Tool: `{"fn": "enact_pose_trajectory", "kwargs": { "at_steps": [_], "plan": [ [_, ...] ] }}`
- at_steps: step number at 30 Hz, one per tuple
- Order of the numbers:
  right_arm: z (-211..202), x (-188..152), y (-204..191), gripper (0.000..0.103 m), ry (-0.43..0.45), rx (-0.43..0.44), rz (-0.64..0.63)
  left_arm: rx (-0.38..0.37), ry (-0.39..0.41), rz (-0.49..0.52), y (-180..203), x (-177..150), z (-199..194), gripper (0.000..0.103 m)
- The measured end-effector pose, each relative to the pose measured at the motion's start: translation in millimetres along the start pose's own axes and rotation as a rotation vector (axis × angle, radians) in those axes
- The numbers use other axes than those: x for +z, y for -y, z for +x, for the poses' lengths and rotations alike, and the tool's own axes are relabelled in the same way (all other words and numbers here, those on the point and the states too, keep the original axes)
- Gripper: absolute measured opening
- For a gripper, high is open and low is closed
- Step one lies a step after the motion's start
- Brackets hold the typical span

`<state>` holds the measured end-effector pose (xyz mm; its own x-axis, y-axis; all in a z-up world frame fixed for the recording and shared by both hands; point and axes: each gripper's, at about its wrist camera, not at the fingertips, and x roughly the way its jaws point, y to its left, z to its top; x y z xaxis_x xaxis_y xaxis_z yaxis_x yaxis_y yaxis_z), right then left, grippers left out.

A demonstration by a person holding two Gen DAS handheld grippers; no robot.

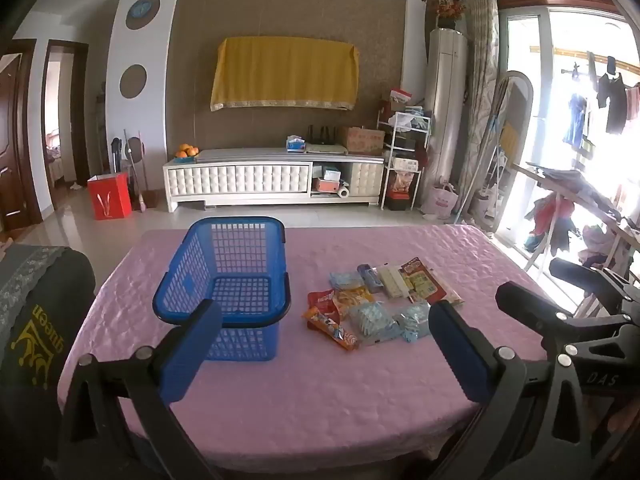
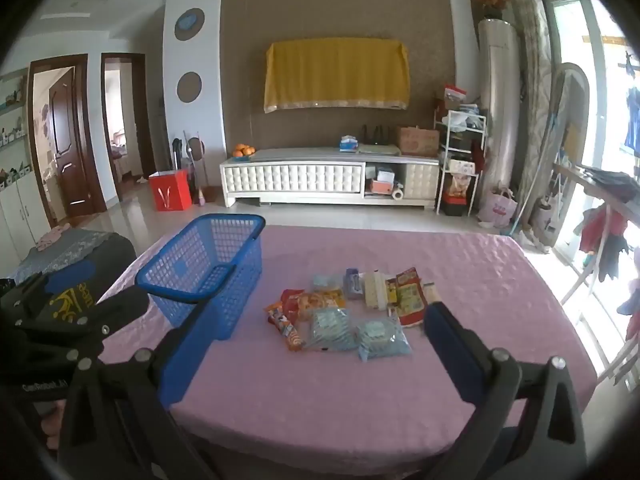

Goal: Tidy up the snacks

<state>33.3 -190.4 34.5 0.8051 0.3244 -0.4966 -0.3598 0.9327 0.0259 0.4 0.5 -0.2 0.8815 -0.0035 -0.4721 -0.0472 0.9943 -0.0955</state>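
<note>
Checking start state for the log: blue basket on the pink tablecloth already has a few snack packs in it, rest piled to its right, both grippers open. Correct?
Not quite: the blue basket is empty, as the left wrist view shows through its mesh floor. All the snack packs lie piled to its right on the pink tablecloth. Left gripper and right gripper are open.

1. The tablecloth (image 1: pixel 320 400) is seen in pink with a quilted pattern.
2. The basket (image 1: pixel 224 280) is shown in blue grid mesh.
3. Pale blue packets (image 2: pixel 372 334), an orange wrapper (image 2: pixel 286 328) and a red-and-yellow pack (image 2: pixel 410 300) are seen mid-table.
</note>
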Motion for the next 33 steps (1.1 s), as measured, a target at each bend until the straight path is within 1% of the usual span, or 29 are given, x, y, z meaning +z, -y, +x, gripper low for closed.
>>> {"fn": "enact_pose_trajectory", "kwargs": {
  "at_steps": [5, 11, 14, 33],
  "plan": [
    [2.1, 3.7, 2.8, 0.103, -0.005, 0.010, 0.017, 0.008, 0.005, 0.010, -0.7, -0.5, -1.2, 0.102],
    [2.5, -5.0, 0.4, 0.103, -0.003, 0.013, 0.009, 0.011, -0.001, 0.013, -2.0, -4.2, -0.5, 0.102],
    [9.5, -1.9, -5.2, 0.103, -0.025, 0.014, 0.004, 0.013, -0.004, 0.009, -3.1, -4.6, 1.3, 0.102],
    [10.4, -3.3, -6.9, 0.103, -0.033, 0.016, 0.003, 0.024, -0.006, 0.012, -7.9, -4.5, 1.6, 0.102]
  ]
}}
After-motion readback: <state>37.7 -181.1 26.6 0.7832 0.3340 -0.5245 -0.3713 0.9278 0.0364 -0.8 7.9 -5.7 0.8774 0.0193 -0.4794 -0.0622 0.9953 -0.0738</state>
